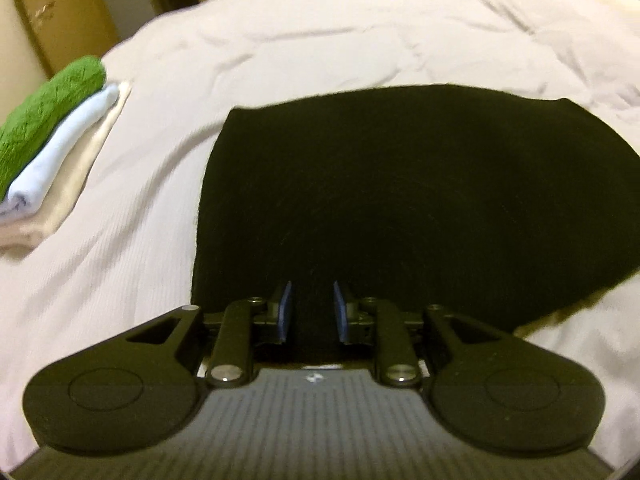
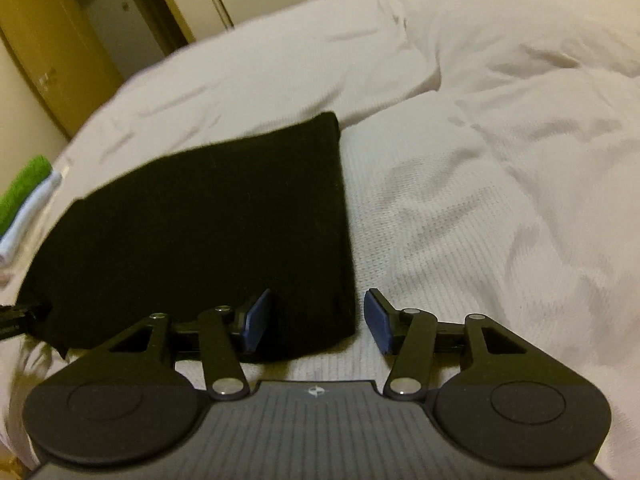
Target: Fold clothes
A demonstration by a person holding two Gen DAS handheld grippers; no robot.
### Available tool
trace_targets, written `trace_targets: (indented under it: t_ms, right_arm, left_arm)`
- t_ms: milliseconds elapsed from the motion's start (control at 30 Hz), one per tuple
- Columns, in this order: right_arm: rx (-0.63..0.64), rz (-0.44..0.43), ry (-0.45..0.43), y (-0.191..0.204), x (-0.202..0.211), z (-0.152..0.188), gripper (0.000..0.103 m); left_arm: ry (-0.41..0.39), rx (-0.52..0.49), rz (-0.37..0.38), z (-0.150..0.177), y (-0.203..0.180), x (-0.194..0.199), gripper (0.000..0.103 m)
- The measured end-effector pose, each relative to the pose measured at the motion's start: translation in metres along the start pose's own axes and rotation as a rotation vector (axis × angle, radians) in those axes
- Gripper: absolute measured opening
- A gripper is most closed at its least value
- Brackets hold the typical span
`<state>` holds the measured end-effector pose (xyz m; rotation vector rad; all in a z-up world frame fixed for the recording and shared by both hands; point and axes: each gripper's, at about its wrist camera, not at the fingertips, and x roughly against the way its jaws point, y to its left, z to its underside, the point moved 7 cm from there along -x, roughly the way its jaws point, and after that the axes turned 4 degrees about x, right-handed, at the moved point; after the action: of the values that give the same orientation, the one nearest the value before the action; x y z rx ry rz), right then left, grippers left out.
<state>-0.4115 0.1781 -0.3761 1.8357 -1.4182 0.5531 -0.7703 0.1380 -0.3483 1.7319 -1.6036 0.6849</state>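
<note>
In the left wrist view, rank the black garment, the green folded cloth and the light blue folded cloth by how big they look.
1. Black garment, by far the largest.
2. Green folded cloth.
3. Light blue folded cloth, though mostly covered by the green one, so its real size is unsure.
The black garment also lies nearer the camera.

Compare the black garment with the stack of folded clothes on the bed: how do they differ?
The black garment is a single piece lying flat; the stack is several folded pieces piled up.
The garment is plain black; the stack shows green on top, then light blue, then cream.
The garment lies right in front of the open left gripper and right gripper; the stack sits apart, off to the left.
Both rest on the white bedspread.
</note>
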Motion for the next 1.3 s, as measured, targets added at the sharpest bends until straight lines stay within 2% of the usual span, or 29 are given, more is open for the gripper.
trace_targets:
  t_ms: [200, 267, 400, 433, 567, 633, 667, 700, 800, 867, 1100, 1300]
  right_arm:
    - [-0.027, -0.008, -0.124, -0.003, 0.002, 0.009, 0.053]
    - [-0.053, -0.002, -0.150, -0.003, 0.005, 0.012, 0.053]
    - [-0.192, -0.004, -0.121, -0.002, 0.028, 0.017, 0.054]
    - [-0.215, -0.002, -0.113, -0.003, 0.034, 0.019, 0.054]
    - [-0.290, -0.005, -0.092, 0.002, 0.056, 0.030, 0.056]
    - [-0.310, -0.008, -0.077, 0.009, 0.066, 0.036, 0.060]
    - [-0.307, -0.009, -0.072, 0.013, 0.070, 0.038, 0.067]
    - [-0.299, -0.008, -0.069, 0.018, 0.075, 0.040, 0.070]
    - [-0.247, -0.007, -0.083, 0.035, 0.089, 0.037, 0.074]
    - [-0.203, -0.008, -0.091, 0.046, 0.097, 0.031, 0.080]
    - [-0.078, -0.039, -0.095, 0.071, 0.115, 0.004, 0.080]
    - [-0.060, -0.046, -0.129, 0.081, 0.137, 0.010, 0.080]
  left_arm:
    - [-0.131, -0.001, 0.022, 0.011, 0.002, 0.006, 0.019]
    - [-0.151, -0.002, 0.014, 0.014, 0.001, 0.009, 0.019]
    - [-0.091, 0.015, 0.009, 0.013, 0.002, 0.029, 0.021]
    - [-0.073, 0.018, 0.010, 0.013, 0.003, 0.034, 0.025]
    - [-0.037, 0.021, -0.017, 0.015, -0.003, 0.056, 0.026]
    - [-0.030, 0.027, -0.033, 0.016, -0.010, 0.068, 0.034]
    - [-0.027, 0.030, -0.041, 0.017, -0.013, 0.074, 0.037]
    - [-0.024, 0.033, -0.049, 0.018, -0.016, 0.080, 0.042]
    - [-0.014, 0.042, -0.074, 0.020, -0.026, 0.098, 0.047]
    - [-0.010, 0.049, -0.086, 0.021, -0.033, 0.109, 0.050]
    - [-0.022, 0.078, -0.079, 0.011, -0.050, 0.138, 0.050]
    - [-0.091, 0.065, -0.071, 0.013, -0.053, 0.176, 0.053]
